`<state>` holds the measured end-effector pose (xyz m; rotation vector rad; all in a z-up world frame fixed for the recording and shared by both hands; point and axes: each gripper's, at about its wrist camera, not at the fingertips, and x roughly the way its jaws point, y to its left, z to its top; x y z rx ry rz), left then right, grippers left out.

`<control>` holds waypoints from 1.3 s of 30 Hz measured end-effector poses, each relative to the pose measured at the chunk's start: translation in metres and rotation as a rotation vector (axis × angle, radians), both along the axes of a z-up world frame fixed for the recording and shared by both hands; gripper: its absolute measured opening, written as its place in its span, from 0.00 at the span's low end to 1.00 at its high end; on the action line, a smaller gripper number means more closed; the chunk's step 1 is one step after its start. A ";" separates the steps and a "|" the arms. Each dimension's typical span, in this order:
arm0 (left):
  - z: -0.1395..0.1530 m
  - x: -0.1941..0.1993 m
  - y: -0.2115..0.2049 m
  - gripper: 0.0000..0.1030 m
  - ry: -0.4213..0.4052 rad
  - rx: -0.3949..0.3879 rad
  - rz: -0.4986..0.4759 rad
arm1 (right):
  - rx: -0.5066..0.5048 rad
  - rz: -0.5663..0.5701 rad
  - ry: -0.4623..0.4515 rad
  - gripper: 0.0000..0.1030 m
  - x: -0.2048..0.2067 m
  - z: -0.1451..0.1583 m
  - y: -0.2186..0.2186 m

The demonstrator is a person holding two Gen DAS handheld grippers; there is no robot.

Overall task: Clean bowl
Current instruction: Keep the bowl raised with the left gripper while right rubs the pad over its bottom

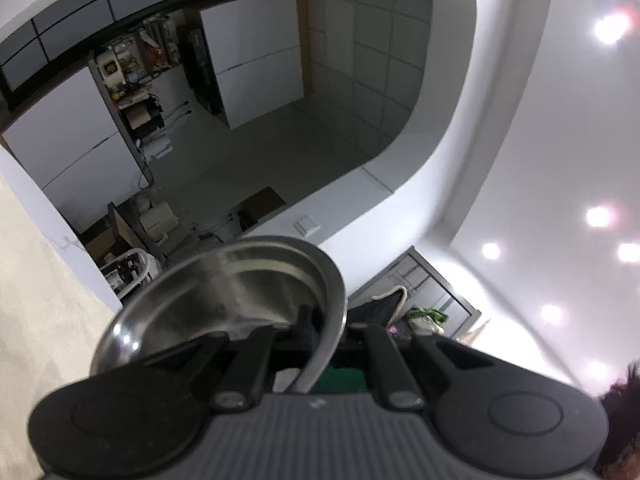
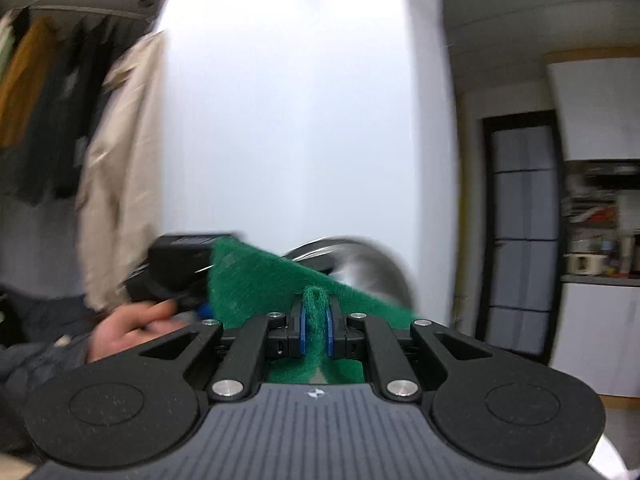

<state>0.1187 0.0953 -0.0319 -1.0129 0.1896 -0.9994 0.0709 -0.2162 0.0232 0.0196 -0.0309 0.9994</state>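
My left gripper [image 1: 320, 330] is shut on the rim of a stainless steel bowl [image 1: 224, 296], held up in the air and tilted so its shiny inside faces the camera. My right gripper [image 2: 315, 322] is shut on a green scouring pad [image 2: 260, 280], pinched between its blue pads. In the right wrist view the pad spreads to the left and right in front of the blurred steel bowl [image 2: 364, 264]. The left gripper's black body [image 2: 176, 268] and the hand holding it show to the pad's left. A bit of green pad [image 1: 340, 380] shows under the bowl in the left wrist view.
The left wrist view looks up at a white ceiling with spot lights [image 1: 610, 26], cabinets [image 1: 256, 60] and cluttered shelves [image 1: 136, 76]. The right wrist view shows a white wall [image 2: 288, 120], hanging coats [image 2: 120, 152], a dark door [image 2: 520, 232] and a kitchen counter [image 2: 600, 280].
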 end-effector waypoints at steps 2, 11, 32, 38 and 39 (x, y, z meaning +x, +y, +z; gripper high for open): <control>0.003 -0.001 -0.004 0.07 -0.018 0.009 -0.027 | 0.011 -0.045 0.020 0.10 0.008 -0.001 -0.006; 0.002 -0.002 -0.007 0.08 -0.039 0.000 -0.052 | -0.030 -0.129 0.084 0.10 0.028 -0.008 -0.005; -0.015 0.001 0.014 0.08 0.049 -0.021 0.034 | -0.148 0.121 0.097 0.10 0.015 -0.004 0.032; -0.015 0.003 0.009 0.05 0.057 0.005 0.013 | -0.032 0.038 0.075 0.10 0.015 0.012 0.022; -0.015 0.003 0.009 0.05 0.057 0.005 0.011 | -0.022 0.026 0.077 0.10 0.016 0.014 0.022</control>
